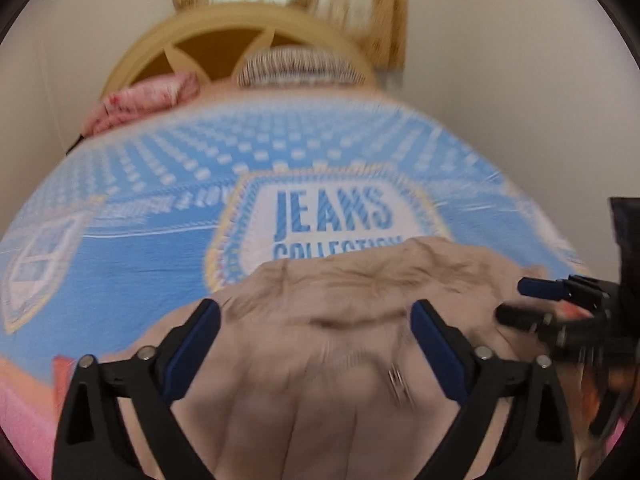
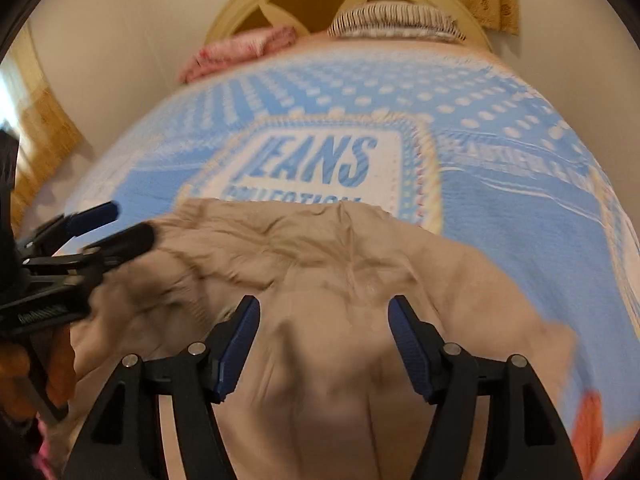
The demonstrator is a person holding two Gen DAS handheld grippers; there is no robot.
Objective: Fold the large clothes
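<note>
1. Your left tongs [image 1: 316, 344] are spread wide apart, with nothing between the blue pads; the beige garment [image 1: 340, 320] lies directly under and ahead of them.
2. Your right tongs [image 2: 322, 342] are likewise released, jaws wide, hovering over the same beige garment [image 2: 320, 300] without pinching it.
3. The garment is crumpled and creased, bunched at the near end of the bed, and it spreads under both pairs of tongs. A small metal fastening [image 1: 398, 384] shows on the cloth near your left tongs' right finger; blur keeps you from telling what it is.
4. From the left view, your right tongs [image 1: 532, 300] come in from the right edge, just over the garment's side. From the right view, your left tongs [image 2: 116, 224] come in from the left edge in the same way.
5. The garment's far edge overlaps a blue bedspread [image 1: 140, 260] printed with a white "JEANS COLLECTION" badge [image 1: 332, 216].
6. Farther back, a pink cloth [image 1: 144, 100] and a striped pillow [image 1: 300, 66] lie at the head of the bed.
7. Behind those stands a rounded cream headboard [image 1: 160, 40], with curtains [image 1: 360, 0] above it.
</note>
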